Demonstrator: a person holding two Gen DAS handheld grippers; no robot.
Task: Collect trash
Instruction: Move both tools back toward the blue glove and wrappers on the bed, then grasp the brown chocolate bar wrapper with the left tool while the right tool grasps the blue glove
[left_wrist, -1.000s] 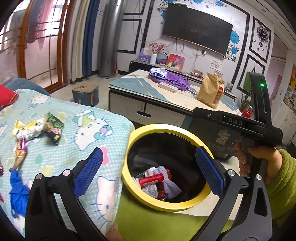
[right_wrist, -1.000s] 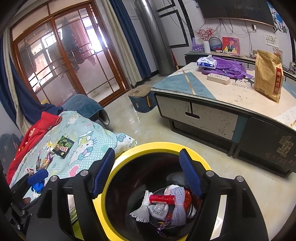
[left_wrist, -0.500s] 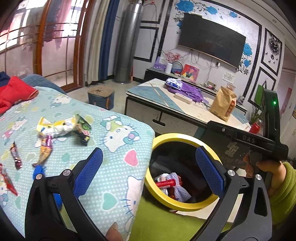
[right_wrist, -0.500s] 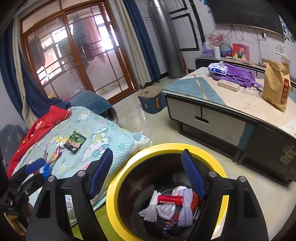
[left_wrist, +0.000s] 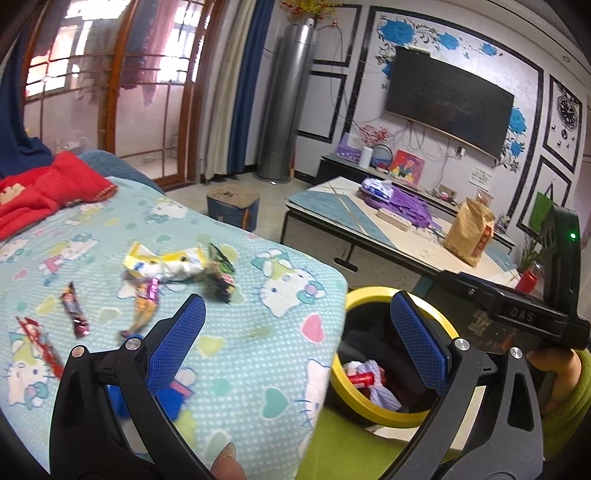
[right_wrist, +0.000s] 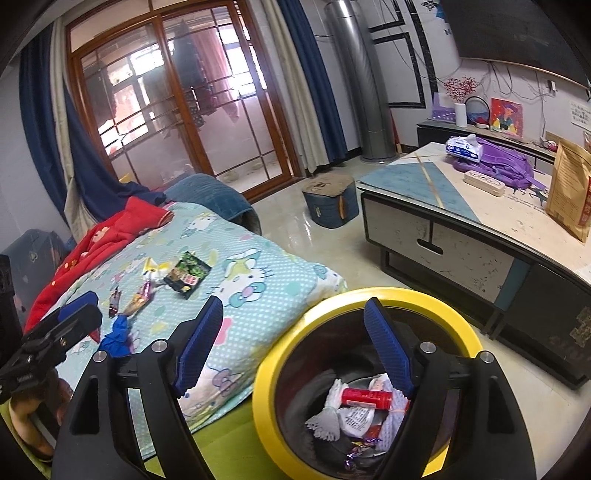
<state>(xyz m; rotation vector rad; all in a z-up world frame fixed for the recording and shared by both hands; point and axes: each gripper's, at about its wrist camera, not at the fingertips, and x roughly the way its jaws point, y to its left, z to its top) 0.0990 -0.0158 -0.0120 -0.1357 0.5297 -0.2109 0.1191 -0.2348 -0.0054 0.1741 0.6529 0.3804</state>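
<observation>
A bin with a yellow rim (left_wrist: 369, 295) stands beside the Hello Kitty blanket (left_wrist: 240, 350). Inside it lie a red tube (right_wrist: 365, 398) and white netting. Loose on the blanket are a yellow-white wrapper (left_wrist: 166, 264), a dark green packet (left_wrist: 221, 277), an orange-purple wrapper (left_wrist: 144, 306) and other small wrappers. My left gripper (left_wrist: 297, 343) hangs open over the blanket's edge, nothing between its fingers. My right gripper (right_wrist: 293, 347) hovers above the bin rim (right_wrist: 280, 354), its jaws opening and empty.
A low table (left_wrist: 369, 229) behind the bin carries a brown paper bag (left_wrist: 469, 236) and a purple bag (right_wrist: 498, 166). A red garment (left_wrist: 48, 188) lies at the blanket's far end. A blue stool (left_wrist: 232, 206) sits on the floor by the glass doors.
Both views have swung left, from the bin toward the blanket. More wrappers now show in the left wrist view and the bin sits further right. The right jaws stand slightly wider.
</observation>
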